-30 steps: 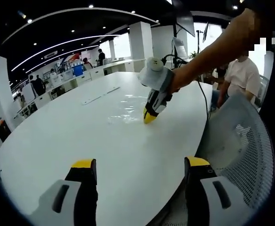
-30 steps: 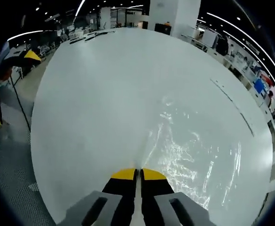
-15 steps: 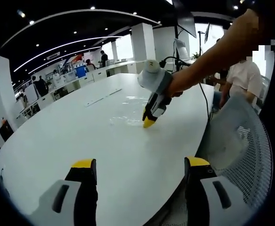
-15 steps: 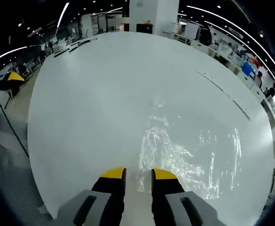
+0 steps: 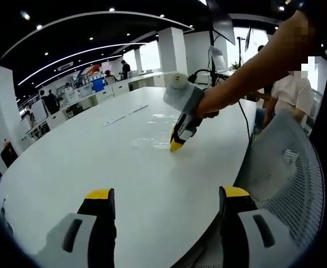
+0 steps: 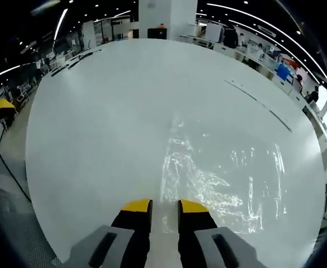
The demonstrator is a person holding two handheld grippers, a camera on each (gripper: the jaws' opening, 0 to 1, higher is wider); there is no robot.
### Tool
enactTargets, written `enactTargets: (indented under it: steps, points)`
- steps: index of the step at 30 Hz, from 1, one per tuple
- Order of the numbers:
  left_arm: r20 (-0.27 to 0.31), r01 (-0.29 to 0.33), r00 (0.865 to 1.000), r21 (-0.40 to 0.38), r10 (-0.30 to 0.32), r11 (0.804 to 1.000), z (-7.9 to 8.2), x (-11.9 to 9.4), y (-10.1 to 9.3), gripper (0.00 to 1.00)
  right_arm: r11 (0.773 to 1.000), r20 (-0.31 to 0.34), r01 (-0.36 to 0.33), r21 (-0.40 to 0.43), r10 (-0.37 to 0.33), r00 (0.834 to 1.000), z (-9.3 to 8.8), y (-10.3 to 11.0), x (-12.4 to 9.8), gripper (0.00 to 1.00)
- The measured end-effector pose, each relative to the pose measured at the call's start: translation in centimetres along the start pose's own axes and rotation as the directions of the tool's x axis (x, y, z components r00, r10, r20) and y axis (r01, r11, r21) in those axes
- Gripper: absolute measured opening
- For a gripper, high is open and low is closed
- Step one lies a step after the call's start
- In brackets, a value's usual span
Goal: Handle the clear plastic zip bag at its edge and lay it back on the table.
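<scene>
The clear plastic zip bag (image 6: 208, 178) lies flat and crinkled on the white oval table (image 6: 96, 111). Its near edge reaches to just in front of my right gripper (image 6: 164, 206), whose yellow-tipped jaws stand a little apart with nothing pinched between them. In the left gripper view the same bag (image 5: 151, 133) glints mid-table, and the right gripper (image 5: 176, 145) points down at its near side, held by a person's arm coming from the right. My left gripper (image 5: 167, 194) hangs wide open over the table's near edge, far from the bag.
A grey mesh chair (image 5: 289, 167) stands at the table's right side, with a seated person (image 5: 289, 89) behind it. A long thin strip (image 5: 121, 114) lies on the table beyond the bag. Office desks and several people fill the background.
The right gripper's jaws, shut on the bag's edge one second ago, have opened and let it go. The bag now rests flat. The left gripper has stayed put.
</scene>
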State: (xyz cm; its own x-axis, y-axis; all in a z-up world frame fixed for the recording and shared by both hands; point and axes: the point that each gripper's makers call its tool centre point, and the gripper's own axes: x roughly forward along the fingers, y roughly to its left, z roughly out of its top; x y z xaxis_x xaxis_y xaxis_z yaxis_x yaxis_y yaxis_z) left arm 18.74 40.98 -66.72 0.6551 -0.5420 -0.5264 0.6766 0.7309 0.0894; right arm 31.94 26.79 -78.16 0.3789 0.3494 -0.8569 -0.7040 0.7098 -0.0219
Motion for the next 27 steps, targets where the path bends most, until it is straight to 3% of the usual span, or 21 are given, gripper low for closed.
enactTargets:
  steps: [7, 10, 27]
  points:
    - [0.004, -0.001, 1.0, 0.01, 0.001, 1.0, 0.6, 0.3, 0.2, 0.74, 0.997, -0.015, -0.01, -0.071, 0.009, 1.0, -0.1, -0.1, 0.0, 0.02]
    - [0.001, -0.003, 1.0, 0.017, 0.003, 1.0, 0.7, 0.3, 0.2, 0.74, 0.998, -0.003, -0.02, -0.062, 0.02, 1.0, -0.1, 0.0, -0.1, 0.0]
    - [-0.035, 0.01, 0.999, 0.028, -0.009, 1.0, -0.1, 0.6, -0.2, 0.74, 0.991, 0.052, -0.084, -0.107, 0.09, 0.995, 0.5, 0.4, -2.2, 0.0]
